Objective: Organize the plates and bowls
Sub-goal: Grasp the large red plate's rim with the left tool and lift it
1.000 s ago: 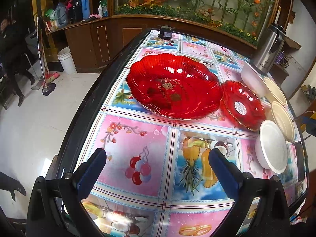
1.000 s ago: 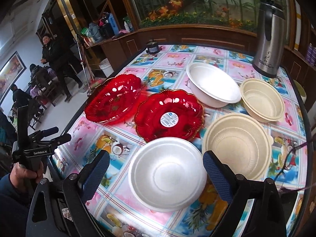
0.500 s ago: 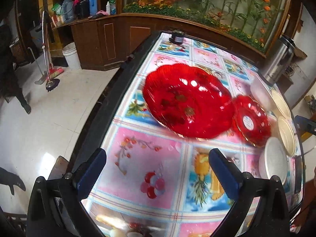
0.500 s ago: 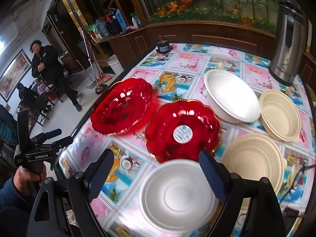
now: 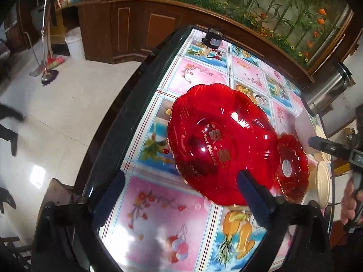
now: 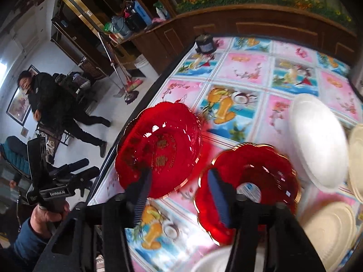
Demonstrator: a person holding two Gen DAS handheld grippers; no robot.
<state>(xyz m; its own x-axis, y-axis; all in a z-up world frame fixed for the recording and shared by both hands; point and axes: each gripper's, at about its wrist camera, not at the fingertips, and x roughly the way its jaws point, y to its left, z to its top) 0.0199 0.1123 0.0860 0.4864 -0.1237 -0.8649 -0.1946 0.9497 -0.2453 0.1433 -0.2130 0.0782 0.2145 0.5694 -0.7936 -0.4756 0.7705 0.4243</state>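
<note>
Near the worktop's (image 5: 188, 206) left edge sat the large red plate (image 5: 223, 145), the small red plate (image 6: 247, 190) just beside it, white bowls (image 6: 317, 140) further right. Left gripper (image 5: 181, 195) hung wide open above the edge; right gripper (image 6: 179, 192) hovered parted, empty, between both plates.

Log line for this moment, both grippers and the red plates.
left gripper: open, empty, near large red plate | right gripper: open, empty, over small red plate | plates: side by side, unstacked
</note>
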